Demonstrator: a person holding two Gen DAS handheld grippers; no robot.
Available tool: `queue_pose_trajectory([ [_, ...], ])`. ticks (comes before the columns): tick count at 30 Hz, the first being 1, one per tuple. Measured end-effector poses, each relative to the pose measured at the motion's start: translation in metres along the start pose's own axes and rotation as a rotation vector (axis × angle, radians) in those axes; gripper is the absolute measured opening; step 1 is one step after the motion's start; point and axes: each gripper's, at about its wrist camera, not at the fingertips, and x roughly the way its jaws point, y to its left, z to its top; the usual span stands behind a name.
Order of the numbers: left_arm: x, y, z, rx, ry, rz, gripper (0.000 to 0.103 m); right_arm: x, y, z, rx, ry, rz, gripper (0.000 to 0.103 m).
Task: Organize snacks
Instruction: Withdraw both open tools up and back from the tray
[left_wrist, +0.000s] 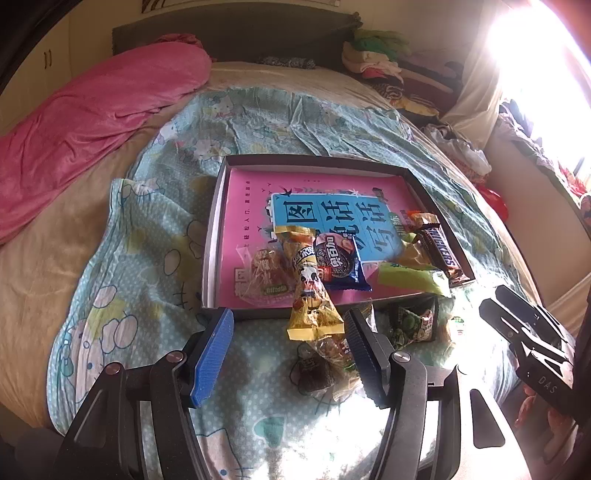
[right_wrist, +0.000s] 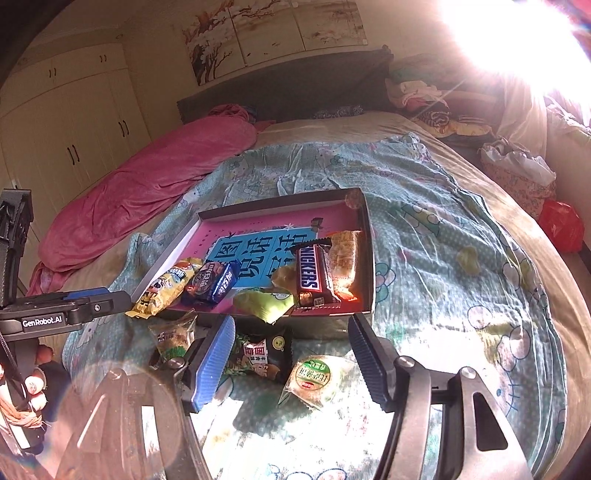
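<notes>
A shallow box (left_wrist: 218, 206) (right_wrist: 369, 258) with a pink and blue book cover inside lies on the bed. It holds a Snickers bar (left_wrist: 437, 251) (right_wrist: 310, 275), a blue cookie pack (left_wrist: 338, 264) (right_wrist: 212, 284), a green pack (left_wrist: 413, 278) (right_wrist: 264, 302) and a clear-wrapped snack (left_wrist: 266, 273). A yellow panda pack (left_wrist: 308, 291) (right_wrist: 162, 291) hangs over the box's near rim. My left gripper (left_wrist: 290, 339) is open, just before that pack, above a clear-wrapped snack (left_wrist: 328, 354). My right gripper (right_wrist: 291, 347) is open above a dark pack (right_wrist: 258, 358) and a round green-label snack (right_wrist: 312, 374).
A pink blanket (left_wrist: 92, 122) (right_wrist: 147, 184) lies at the left of the bed. Clothes (left_wrist: 380, 62) are piled at the headboard's right. A red bag (right_wrist: 561, 225) sits off the bed's right edge. Another clear snack (right_wrist: 173, 338) lies left of my right gripper.
</notes>
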Motion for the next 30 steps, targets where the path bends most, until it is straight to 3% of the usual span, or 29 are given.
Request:
queue_pose_trajectory([
  [10, 0.001, -0.001, -0.016, 0.012, 0.038, -0.011, 0.064, 0.002, -0.007, -0.009, 0.040, 0.046, -0.022, 0.064],
  [30, 0.015, -0.038, -0.036, 0.078, 0.109, -0.077, 0.064, 0.017, -0.012, -0.021, 0.063, 0.148, -0.054, 0.064],
])
